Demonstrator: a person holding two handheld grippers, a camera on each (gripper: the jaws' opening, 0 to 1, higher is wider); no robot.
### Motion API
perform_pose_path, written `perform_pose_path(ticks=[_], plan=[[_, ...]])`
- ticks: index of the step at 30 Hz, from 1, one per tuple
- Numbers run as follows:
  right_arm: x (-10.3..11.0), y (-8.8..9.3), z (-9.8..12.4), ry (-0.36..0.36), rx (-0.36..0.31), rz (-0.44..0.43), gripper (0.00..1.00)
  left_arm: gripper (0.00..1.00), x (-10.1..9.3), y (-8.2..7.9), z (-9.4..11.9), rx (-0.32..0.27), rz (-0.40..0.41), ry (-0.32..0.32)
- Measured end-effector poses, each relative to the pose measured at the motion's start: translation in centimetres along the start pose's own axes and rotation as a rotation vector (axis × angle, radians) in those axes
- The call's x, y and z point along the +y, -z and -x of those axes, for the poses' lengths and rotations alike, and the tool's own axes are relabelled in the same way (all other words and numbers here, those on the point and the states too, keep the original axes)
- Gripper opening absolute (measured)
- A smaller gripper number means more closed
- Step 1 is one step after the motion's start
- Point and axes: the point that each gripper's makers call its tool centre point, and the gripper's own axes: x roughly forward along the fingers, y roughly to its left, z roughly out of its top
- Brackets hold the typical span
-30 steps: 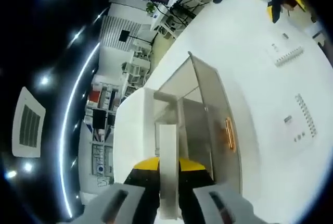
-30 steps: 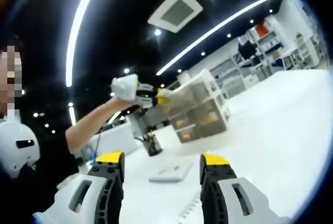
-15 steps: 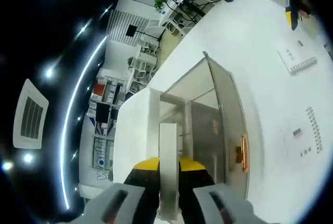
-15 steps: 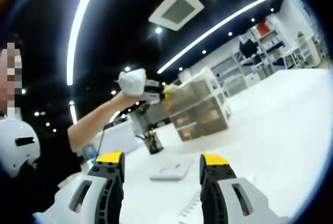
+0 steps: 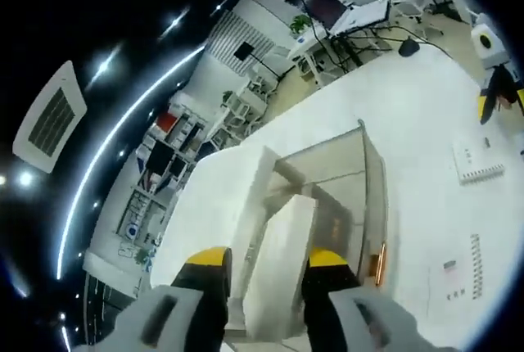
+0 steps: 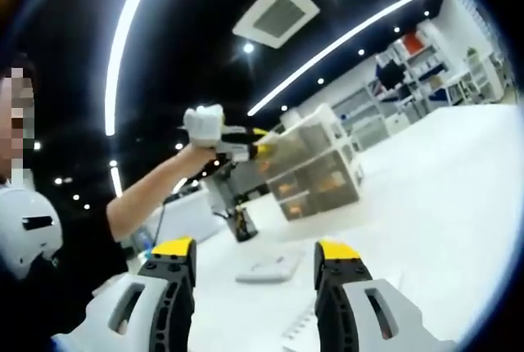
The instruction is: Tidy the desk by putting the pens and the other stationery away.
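Observation:
My left gripper is above a white drawer unit whose top clear drawer is pulled out, orange handle facing out. Its jaws stand open, and a flat white block leans loose between them, tipped toward the drawer. In the right gripper view, the same drawer unit stands on the white desk. A gloved hand holds the left gripper at its top corner. My right gripper is open and holds nothing, low over the desk.
A spiral notepad and a label sheet lie on the desk beside the unit, with a yellow-and-black shape at the far edge. A dark pen holder, a flat white pad and a spiral-bound book sit nearer my right gripper.
The left jaws have spread apart and the white block, held edge-on before, now tips over toward the drawer. The left view has swung round. The right gripper has hardly moved.

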Motion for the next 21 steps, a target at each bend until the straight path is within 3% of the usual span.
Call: perform_pose_path(ticks=[3, 9, 15, 17, 21], plan=[[0.1, 0.1, -0.1, -0.001, 0.002, -0.001, 0.55, 0.34, 0.2, -0.5, 0.4, -0.039, 0.043, -0.007], [0.4, 0.2, -0.2, -0.003, 0.005, -0.001, 0.55, 0.37, 0.1, -1.2, 1.7, -0.146, 0.296, 0.051], [0.7, 0.5, -0.5, -0.007, 0.009, -0.002, 0.55, 0.47, -0.1, -1.1, 3.0, -0.189, 0.338, 0.049], [0.9, 0.6, -0.7, -0.007, 0.012, -0.001, 0.55, 0.44, 0.6, -1.4, 3.7, -0.219, 0.329, 0.008], [1.3, 0.8, -1.0, -0.016, 0.017, -0.003, 0.55, 0.43, 1.3, -2.2, 5.4, -0.273, 0.358, -0.01]])
